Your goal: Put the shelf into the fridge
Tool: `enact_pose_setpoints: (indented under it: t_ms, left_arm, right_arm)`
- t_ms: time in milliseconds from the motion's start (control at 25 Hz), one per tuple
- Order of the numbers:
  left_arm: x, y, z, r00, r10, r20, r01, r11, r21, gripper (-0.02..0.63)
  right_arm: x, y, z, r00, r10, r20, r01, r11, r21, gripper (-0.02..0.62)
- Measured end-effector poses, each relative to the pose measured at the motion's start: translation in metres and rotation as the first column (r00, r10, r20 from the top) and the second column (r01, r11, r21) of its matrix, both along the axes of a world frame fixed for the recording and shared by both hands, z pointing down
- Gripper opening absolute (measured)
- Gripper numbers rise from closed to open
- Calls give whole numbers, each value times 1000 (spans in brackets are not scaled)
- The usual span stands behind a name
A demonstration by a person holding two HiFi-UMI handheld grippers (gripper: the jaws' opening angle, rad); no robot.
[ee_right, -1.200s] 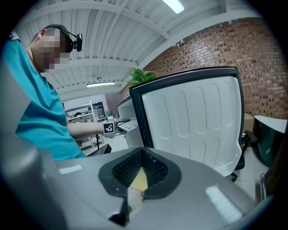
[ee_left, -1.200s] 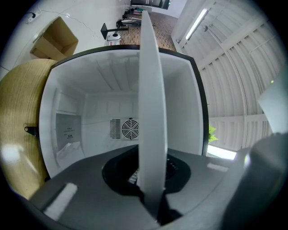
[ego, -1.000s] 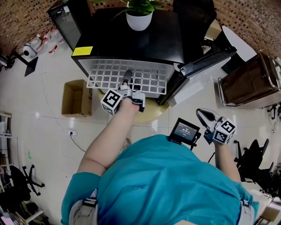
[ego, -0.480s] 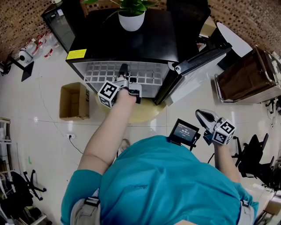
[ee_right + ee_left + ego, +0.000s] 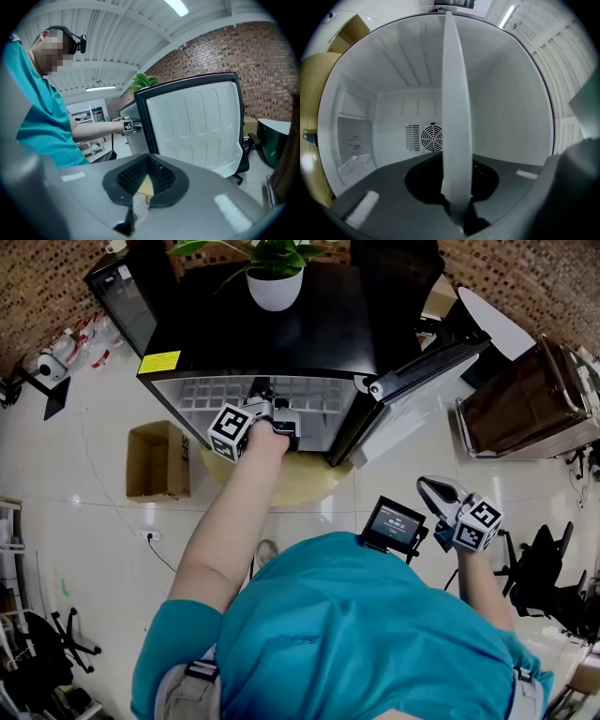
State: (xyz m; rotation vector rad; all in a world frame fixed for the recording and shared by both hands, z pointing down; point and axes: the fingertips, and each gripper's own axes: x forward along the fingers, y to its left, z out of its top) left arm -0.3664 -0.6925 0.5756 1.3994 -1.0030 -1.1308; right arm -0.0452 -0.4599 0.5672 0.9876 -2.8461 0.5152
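Likely light and stiff, the white plastic grid shelf (image 5: 211, 395) is pinched mid-front-edge by the left tongs (image 5: 457, 213); the right tongs (image 5: 427, 485) are closed, empty.

1. Setting: a lab-like workroom in an industrial building
2. Shell: a brick wall (image 5: 262, 61) under a ribbed metal roof (image 5: 117, 28) carrying tube lights (image 5: 177, 6)
3. Floor: glossy white tiles (image 5: 94, 521) with a loose cable (image 5: 164, 545) trailing from a socket
4. Furnishing: wheeled office chairs (image 5: 542, 568), storage racks (image 5: 93, 115), a round white desk (image 5: 502, 324)
5. Working clutter: a camera on a stand (image 5: 40, 360) and an open cardboard box (image 5: 157, 460) on the floor
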Motion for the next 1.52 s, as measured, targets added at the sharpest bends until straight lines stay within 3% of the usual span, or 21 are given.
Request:
enact_pose_setpoints:
  t_ms: [800,880,1200,1520]
  left_arm:
    - [8,-29,3,1000,15,10,-15,1000,1,51]
    - [3,-33,5,1000,-3,-23,3,1000,5,97]
    - [-13,-28,5,995,-95,-38,96,995,28,94]
    - [-7,-25,4,999,-36,-36,37,999,33,94]
  right_arm:
    - [2,4,11,1000,14,-9,-14,1000,0,2]
    - [5,4,12,1000,21,-9,-21,1000,-1,2]
    - [7,4,17,1000,22,-6,-22,1000,-5,2]
    - [1,7,16,1000,11,5,-11,1000,-5,2]
